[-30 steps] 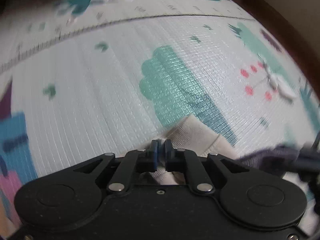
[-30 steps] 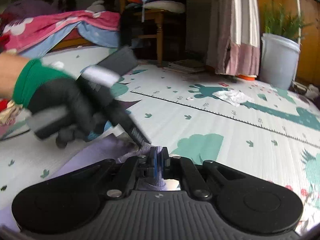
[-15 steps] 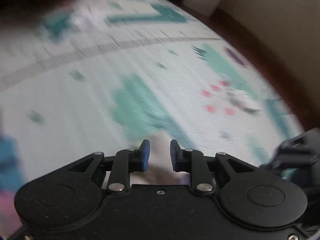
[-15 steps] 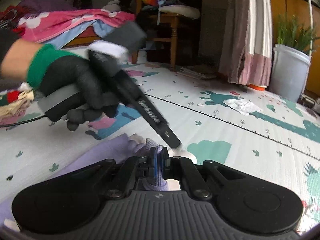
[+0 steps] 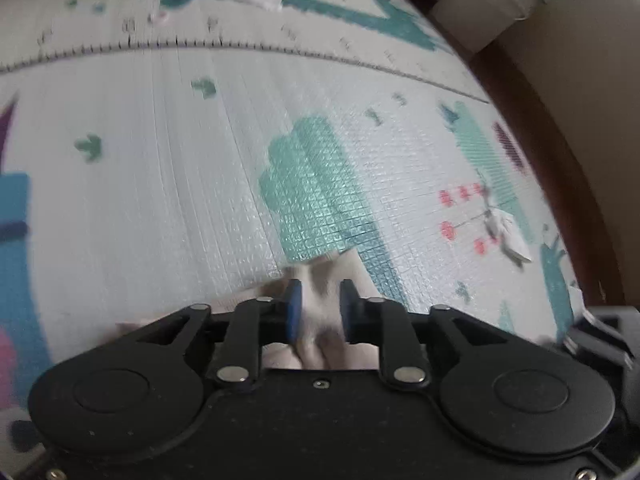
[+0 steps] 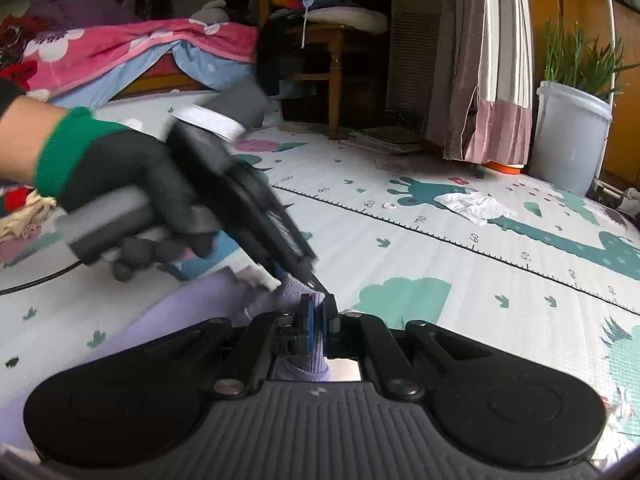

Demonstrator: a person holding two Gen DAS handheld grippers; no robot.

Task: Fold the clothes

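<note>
Soft purple knit cloth [image 6: 208, 304] lies floppy on the play mat [image 6: 440, 248], so my right fingers [image 6: 318, 320] pinch its bunched edge tight while my left fingers [image 5: 318, 300] are opening around its pale cuff [image 5: 320, 276].

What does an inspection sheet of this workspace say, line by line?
Surface: patterned play mat on the floor.
Job's things: lilac garment with a pale cuff lying on the mat.
Clutter: crumpled white paper; white scrap.
Grippers: left hand-held gripper opening, pale cuff between its pads; right hand-held gripper shut on lilac garment.
Cables: black cable trailing from the left handle.
Surroundings: wooden chair, pink bedding, curtain, potted plant.
</note>
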